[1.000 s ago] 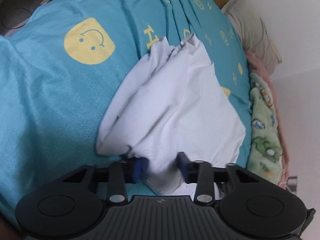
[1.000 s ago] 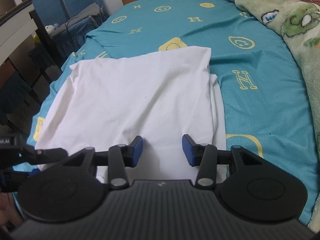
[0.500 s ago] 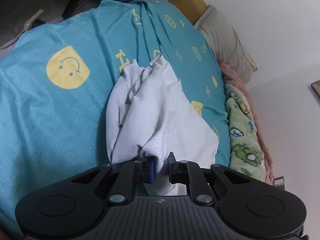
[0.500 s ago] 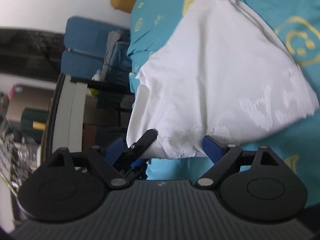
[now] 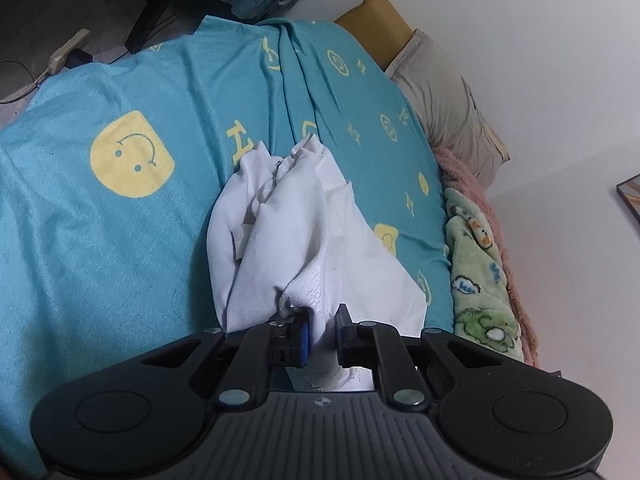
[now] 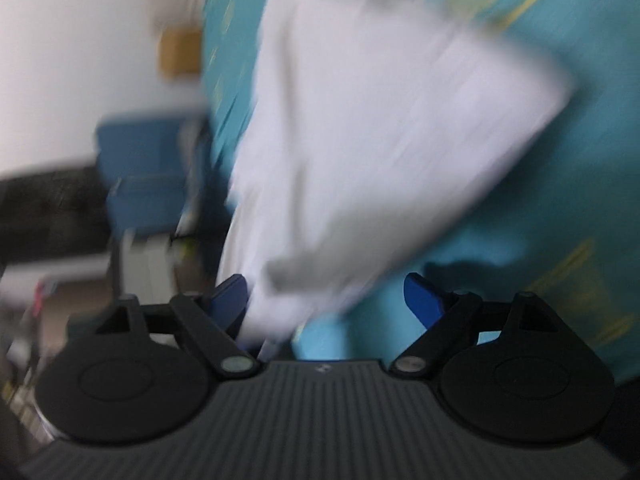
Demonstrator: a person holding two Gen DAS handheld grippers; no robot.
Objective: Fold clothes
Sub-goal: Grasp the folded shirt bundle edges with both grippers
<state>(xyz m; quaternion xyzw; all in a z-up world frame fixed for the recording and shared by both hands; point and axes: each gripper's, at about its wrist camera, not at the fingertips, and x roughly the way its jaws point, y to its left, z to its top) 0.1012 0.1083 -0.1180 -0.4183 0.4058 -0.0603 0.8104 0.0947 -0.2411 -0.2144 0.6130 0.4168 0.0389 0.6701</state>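
Left wrist view: the left gripper (image 5: 322,332) has its jaws pinching a bunched edge of the crumpled white cotton garment (image 5: 296,236), which trails onto the teal smiley-print bedsheet (image 5: 100,240).

Right wrist view, blurred: the right gripper (image 6: 326,300) shows jaws spread, the white garment (image 6: 380,128) before them.

The white garment (image 5: 304,240) is bunched in folds at the frame center, lifted above the bed.
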